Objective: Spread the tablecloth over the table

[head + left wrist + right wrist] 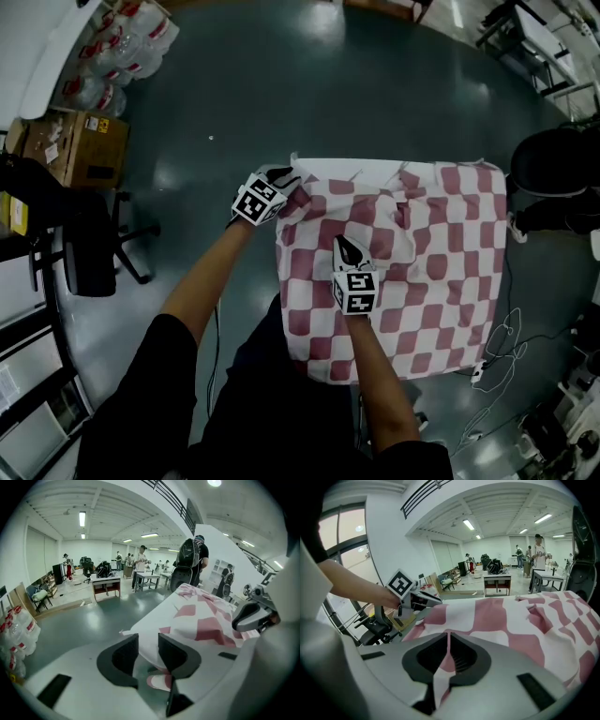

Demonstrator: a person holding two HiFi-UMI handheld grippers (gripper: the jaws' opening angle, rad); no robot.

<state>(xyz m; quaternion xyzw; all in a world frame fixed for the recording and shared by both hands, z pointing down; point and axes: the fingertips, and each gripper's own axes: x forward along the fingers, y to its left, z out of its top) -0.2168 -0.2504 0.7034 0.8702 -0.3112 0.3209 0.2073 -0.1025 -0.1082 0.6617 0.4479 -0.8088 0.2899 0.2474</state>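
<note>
I find the pink-and-white checked fabric tablecloth [422, 281] lying over the table and covering it almost wholly, so the table itself is hidden from my views. The cloth lies roughly square to the top. Its near edge and near-left corner hang over the side, and its right edge also drapes down. It is not flat: creases and raised folds gather at the far centre and towards the far-left corner. A white strip [347, 169] runs along the far edge; I cannot tell whether this is table top or the cloth's plain side. The right gripper [345, 248] pinches a thin ridge of cloth near the middle. At the far-left corner, cloth lies loose between the parted jaws of the left gripper [289, 183].
</note>
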